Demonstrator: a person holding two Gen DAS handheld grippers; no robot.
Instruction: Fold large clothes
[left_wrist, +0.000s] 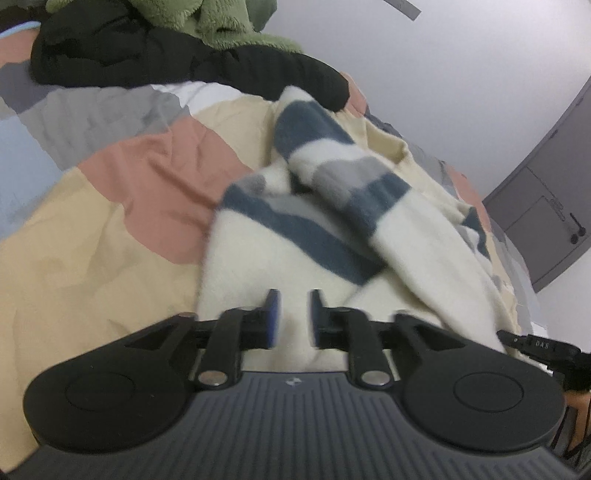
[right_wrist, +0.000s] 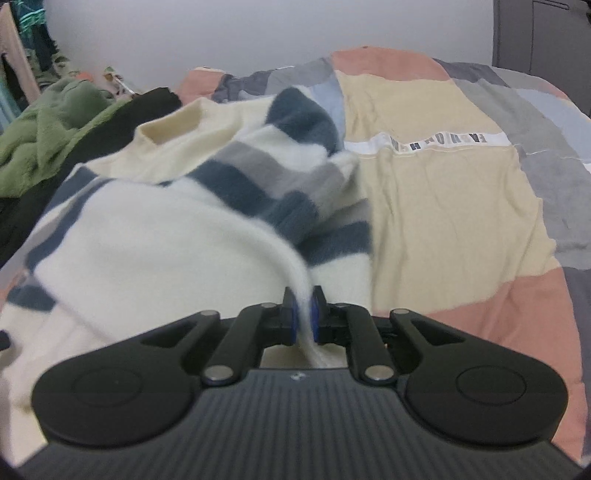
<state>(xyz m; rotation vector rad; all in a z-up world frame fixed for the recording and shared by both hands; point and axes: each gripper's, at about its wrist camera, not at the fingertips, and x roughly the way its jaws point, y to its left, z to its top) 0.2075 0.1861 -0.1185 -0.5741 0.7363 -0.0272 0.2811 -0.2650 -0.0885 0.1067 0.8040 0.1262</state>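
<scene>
A cream sweater with blue and grey stripes (left_wrist: 258, 251) lies rumpled on a patchwork bedspread (left_wrist: 110, 229). In the left wrist view, my left gripper (left_wrist: 293, 295) hovers over the sweater's plain cream part. Its blue pads stand apart with nothing pinched between them. In the right wrist view, my right gripper (right_wrist: 303, 293) is shut on a fold of the sweater (right_wrist: 166, 236), and a ridge of cream fabric runs up between its pads. A striped sleeve lies folded across the body, and the neck opening shows at the far left.
A black garment (left_wrist: 147, 62) and a green fleece (left_wrist: 221, 26) are piled at the far side of the bed; the fleece (right_wrist: 55, 122) also appears at left in the right wrist view. A grey door (left_wrist: 546, 206) stands beyond the bed. The bedspread (right_wrist: 443, 192) stretches right of the sweater.
</scene>
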